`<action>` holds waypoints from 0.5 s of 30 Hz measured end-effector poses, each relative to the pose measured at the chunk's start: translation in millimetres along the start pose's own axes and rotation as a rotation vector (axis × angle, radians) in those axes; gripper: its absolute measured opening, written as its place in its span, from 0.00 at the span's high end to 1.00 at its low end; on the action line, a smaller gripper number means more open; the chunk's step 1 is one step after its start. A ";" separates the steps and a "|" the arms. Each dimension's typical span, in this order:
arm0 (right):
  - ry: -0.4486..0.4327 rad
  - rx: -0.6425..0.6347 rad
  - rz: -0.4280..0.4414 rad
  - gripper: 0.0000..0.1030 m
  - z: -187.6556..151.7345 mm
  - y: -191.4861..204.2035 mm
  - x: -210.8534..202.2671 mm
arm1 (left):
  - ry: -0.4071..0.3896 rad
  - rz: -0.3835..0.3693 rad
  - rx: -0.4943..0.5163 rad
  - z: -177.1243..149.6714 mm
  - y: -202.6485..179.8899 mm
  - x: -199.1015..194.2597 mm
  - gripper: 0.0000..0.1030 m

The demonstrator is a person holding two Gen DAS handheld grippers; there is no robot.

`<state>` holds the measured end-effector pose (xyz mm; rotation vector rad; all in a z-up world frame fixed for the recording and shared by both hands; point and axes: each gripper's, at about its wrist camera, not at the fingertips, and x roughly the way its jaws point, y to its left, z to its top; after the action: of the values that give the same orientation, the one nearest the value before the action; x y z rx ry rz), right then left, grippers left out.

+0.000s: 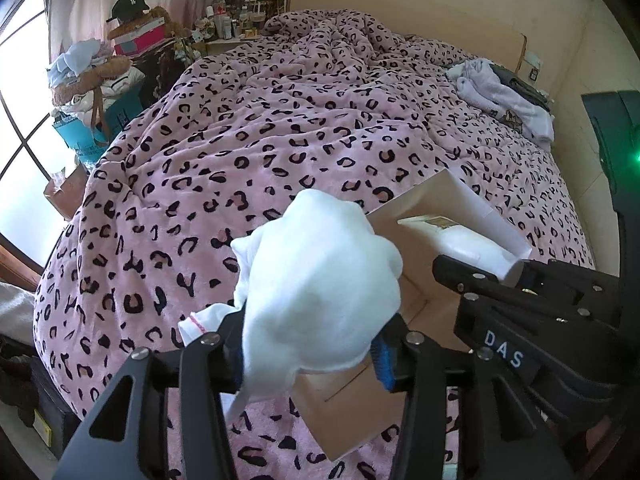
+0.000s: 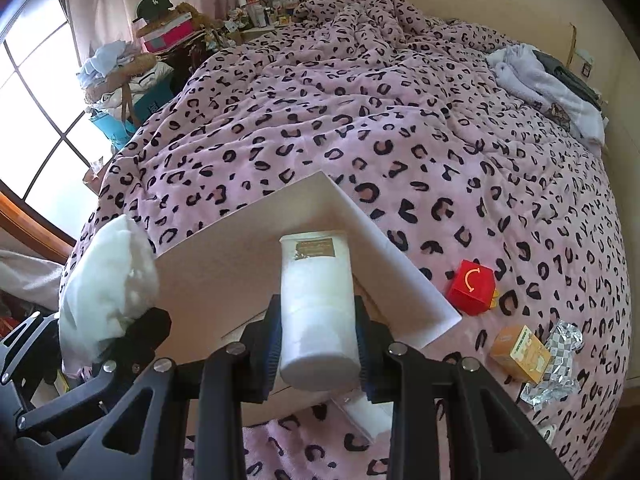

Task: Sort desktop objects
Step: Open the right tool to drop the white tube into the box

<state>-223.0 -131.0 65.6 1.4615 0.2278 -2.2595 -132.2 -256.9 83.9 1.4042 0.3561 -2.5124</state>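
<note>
An open cardboard box (image 1: 404, 240) lies on the pink leopard-print bedspread, also in the right wrist view (image 2: 224, 276). My left gripper (image 1: 308, 344) is shut on a bunched white cloth (image 1: 316, 280) and holds it over the box's left edge; the cloth also shows in the right wrist view (image 2: 108, 272). My right gripper (image 2: 318, 344) is shut on a white cylindrical bottle (image 2: 316, 300) with a brown label, held over the box's inside. The bottle shows in the left wrist view (image 1: 460, 240) too.
On the bedspread right of the box lie a red carton (image 2: 472, 286), an orange carton (image 2: 520, 354) and crumpled silver foil (image 2: 560, 360). Folded clothes (image 2: 548, 84) lie at the far right. Piled boxes, bags and a cluttered shelf (image 2: 132, 64) stand beyond the bed's left side.
</note>
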 end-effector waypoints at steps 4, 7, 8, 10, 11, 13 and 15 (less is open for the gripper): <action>0.011 0.019 0.031 0.69 1.6 -3.8 -1.1 | 0.000 -0.015 -0.013 0.9 3.4 -0.4 0.42; 0.023 0.035 0.055 0.69 3.8 -6.8 -2.1 | 0.000 -0.026 -0.023 1.6 5.9 -0.7 0.34; 0.027 0.038 0.058 0.69 4.6 -7.7 -2.6 | -0.005 -0.024 -0.024 2.1 6.1 -2.0 0.31; 0.039 0.043 0.055 0.68 6.8 -9.2 -3.2 | -0.021 -0.024 -0.022 3.0 6.9 -5.8 0.23; 0.047 0.045 0.048 0.67 8.3 -9.8 -3.3 | -0.029 -0.024 -0.021 3.4 7.3 -7.7 0.19; 0.053 0.046 0.044 0.63 10.2 -11.9 -3.9 | -0.045 -0.025 -0.019 4.3 8.2 -11.5 0.17; 0.053 0.054 0.061 0.63 11.5 -14.5 -4.4 | -0.056 -0.032 -0.018 5.3 9.1 -14.3 0.17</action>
<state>-237.4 -121.1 73.1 1.5358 0.1375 -2.1967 -126.1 -265.8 97.9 1.3284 0.3918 -2.5619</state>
